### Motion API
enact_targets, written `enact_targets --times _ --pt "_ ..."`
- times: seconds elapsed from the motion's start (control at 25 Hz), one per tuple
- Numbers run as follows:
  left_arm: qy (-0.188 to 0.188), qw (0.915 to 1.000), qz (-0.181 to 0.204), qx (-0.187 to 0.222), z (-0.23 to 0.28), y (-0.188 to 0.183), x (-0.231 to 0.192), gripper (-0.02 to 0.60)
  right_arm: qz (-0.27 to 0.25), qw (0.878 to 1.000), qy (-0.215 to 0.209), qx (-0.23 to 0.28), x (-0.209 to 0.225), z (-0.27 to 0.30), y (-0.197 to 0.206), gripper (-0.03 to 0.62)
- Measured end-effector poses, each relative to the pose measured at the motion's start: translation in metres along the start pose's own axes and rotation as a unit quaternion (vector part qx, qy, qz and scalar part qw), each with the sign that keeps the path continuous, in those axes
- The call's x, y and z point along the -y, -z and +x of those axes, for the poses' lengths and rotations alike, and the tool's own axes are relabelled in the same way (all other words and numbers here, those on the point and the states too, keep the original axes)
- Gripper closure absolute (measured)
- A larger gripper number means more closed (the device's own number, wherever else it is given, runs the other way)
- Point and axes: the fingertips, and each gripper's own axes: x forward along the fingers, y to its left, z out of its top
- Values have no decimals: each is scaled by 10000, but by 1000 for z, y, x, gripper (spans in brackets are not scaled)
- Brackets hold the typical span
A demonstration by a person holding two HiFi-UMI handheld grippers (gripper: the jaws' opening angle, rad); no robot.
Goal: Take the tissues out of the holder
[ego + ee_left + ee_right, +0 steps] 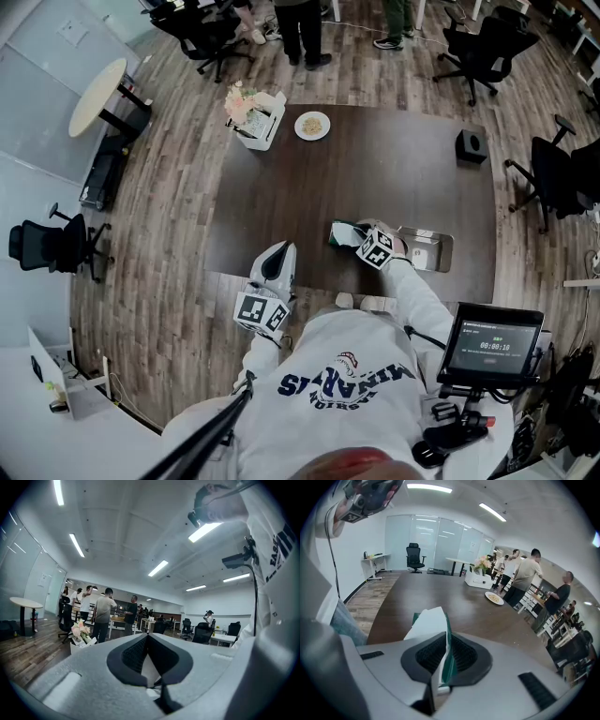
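Evidently the tissue pack (427, 623) is out of the holder (429, 249). It is seen over the dark table (375, 169), just beside the holder's left end in the head view. Whether its far end rests on the tabletop cannot be told.

The pack is pinched by the right gripper (445, 644), whose jaws are drawn almost together. Only a narrow slot is left, and it is filled by the pack's near edge, with a pad laid against each flat face. The grip is taken edge-on, presumably because the pack is thin and soft and is best controlled across its thickness. The gripper is angled downward toward the table, which suggests the pack is being brought to a resting place beside the holder.

The left gripper (148, 637) is held level near the table's front edge, well apart from the work. Its jaws are closed tip to tip with nothing between them, so it is judged to be parked out of the way.

The pack's long axis is carried straight on from the right gripper's own line, away from the holder and sloping down toward the table. Its white face is turned to one pad and its green face to the other.
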Motion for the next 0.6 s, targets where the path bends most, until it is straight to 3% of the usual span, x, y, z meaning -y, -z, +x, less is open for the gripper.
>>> enact_targets --times 0.24,0.36,0.6 --pt "67 10000 7 33 6 -2 -2 577 637 9922 539 927 36 -52 -36 572" --pt "139 9999 16 96 4 -9 5 577 1060 9791 780 1551 43 -111 -61 572" --pt "411 9989 80 201 10 -19 24 577 1424 9526 1087 2458 37 -236 -101 572"
